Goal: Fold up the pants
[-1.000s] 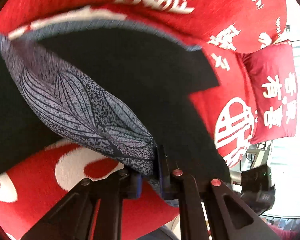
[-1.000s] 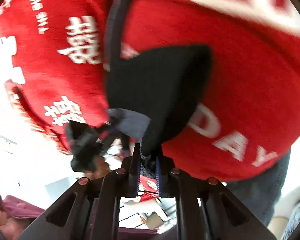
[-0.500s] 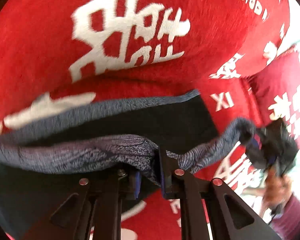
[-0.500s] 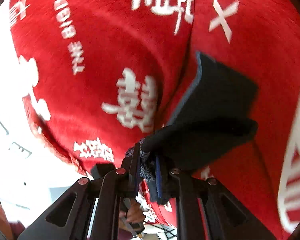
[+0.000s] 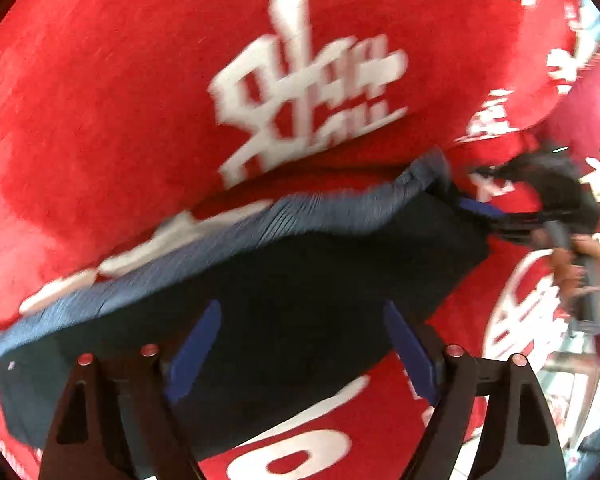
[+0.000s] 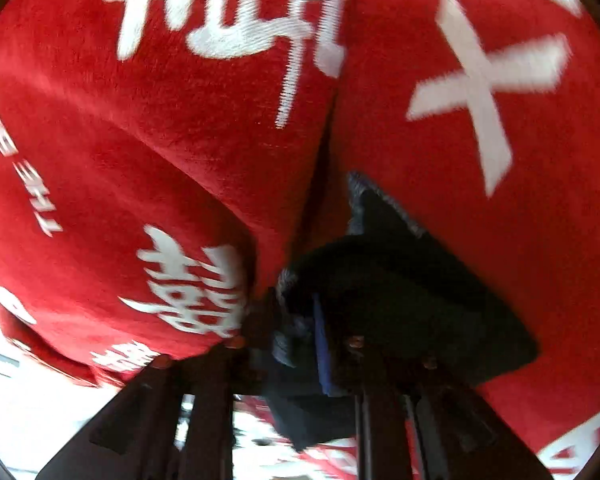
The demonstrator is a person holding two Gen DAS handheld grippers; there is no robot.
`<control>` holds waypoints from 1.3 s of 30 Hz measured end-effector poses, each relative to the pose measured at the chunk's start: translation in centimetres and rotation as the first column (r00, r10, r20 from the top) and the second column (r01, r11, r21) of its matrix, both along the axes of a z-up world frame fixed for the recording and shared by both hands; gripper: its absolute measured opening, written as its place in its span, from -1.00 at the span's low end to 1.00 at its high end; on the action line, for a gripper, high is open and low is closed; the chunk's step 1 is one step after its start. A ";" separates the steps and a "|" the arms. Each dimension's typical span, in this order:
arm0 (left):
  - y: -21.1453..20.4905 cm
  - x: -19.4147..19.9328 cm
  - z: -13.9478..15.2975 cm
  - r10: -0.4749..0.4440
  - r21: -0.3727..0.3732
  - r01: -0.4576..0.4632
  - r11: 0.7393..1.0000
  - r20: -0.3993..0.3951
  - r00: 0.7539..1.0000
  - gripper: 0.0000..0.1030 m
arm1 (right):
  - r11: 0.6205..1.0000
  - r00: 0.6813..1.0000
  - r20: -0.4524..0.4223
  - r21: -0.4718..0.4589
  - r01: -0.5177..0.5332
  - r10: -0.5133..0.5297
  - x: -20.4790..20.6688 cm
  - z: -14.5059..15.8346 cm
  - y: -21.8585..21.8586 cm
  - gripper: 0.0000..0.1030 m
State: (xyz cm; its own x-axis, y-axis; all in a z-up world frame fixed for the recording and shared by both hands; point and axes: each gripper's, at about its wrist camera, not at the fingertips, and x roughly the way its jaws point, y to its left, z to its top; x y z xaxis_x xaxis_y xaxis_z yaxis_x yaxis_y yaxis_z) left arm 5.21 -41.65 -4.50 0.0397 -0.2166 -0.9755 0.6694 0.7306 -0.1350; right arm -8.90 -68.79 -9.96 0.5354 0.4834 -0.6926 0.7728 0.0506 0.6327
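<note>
Left wrist view: the dark navy pants with a grey-blue waistband (image 5: 284, 280) lie folded flat on a red plush blanket with white lettering (image 5: 120, 100). The left gripper (image 5: 300, 344) hangs above them, jaws opening, nothing clasped. Right wrist view: the right gripper (image 6: 340, 344) is opening too, cloth between its blue pads (image 6: 320, 344), at the pants' far corner. This fold looks laid down; whether further folds remain cannot be told.
</note>
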 end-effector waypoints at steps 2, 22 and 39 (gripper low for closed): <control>0.9 0.2 -1.5 0.050 0.069 -0.051 0.996 0.018 0.999 0.65 | 0.990 0.998 -0.017 -0.126 -0.062 0.060 0.2 2.5 -0.1 0.47; 2.3 -1.3 -7.6 0.134 0.216 -0.149 0.965 0.085 0.987 0.65 | 0.971 0.972 -0.193 -0.168 -0.169 0.135 -8.5 1.6 5.0 -0.84; -1.2 1.2 -7.6 0.191 0.133 -0.201 0.970 0.086 0.978 0.65 | 0.991 0.997 -0.021 -0.117 0.070 -0.073 -6.4 0.7 3.5 -0.78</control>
